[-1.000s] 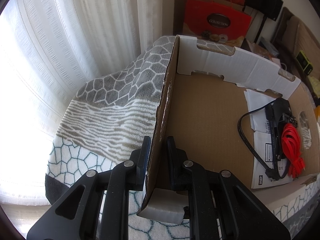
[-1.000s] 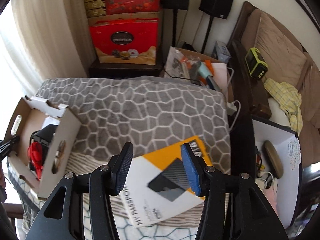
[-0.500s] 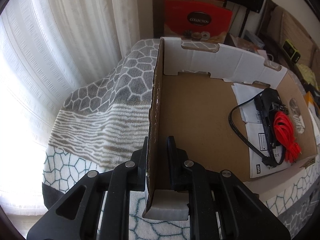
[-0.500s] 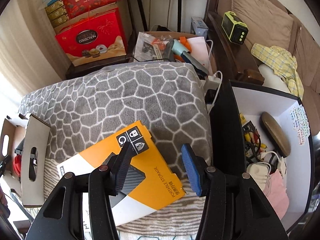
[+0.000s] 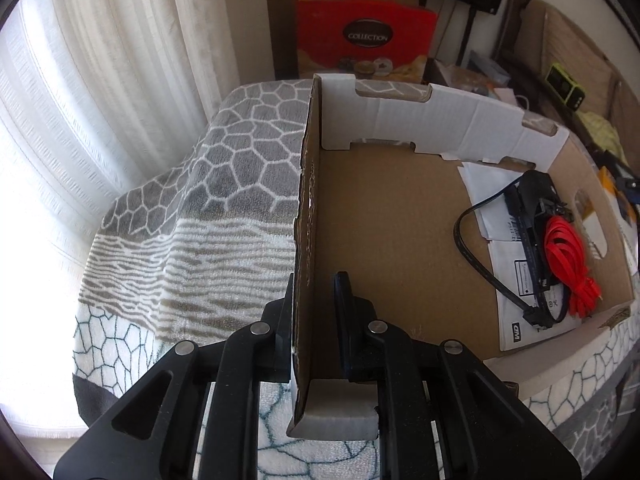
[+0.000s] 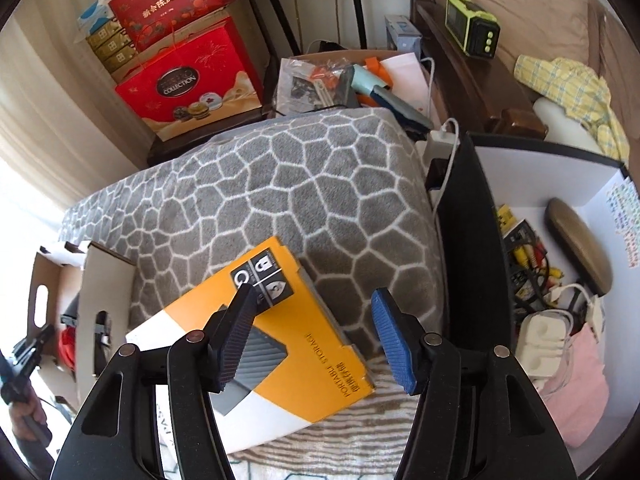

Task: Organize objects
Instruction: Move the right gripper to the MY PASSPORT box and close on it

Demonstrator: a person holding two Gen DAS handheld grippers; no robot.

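We hold the cardboard box (image 5: 392,216) on the patterned blanket (image 5: 224,184), our left gripper (image 5: 314,300) clamped on its side wall. Inside lie papers, a black cable (image 5: 476,264) and a red cable (image 5: 568,264). Our right gripper (image 6: 314,340), jaws just widening, hovers unclamped over the orange hard-drive box (image 6: 288,328) beside the cardboard box.

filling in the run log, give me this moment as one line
left gripper: shut on cardboard box wall | right gripper: jaws just opening, over orange hard drive package | package: on blanket
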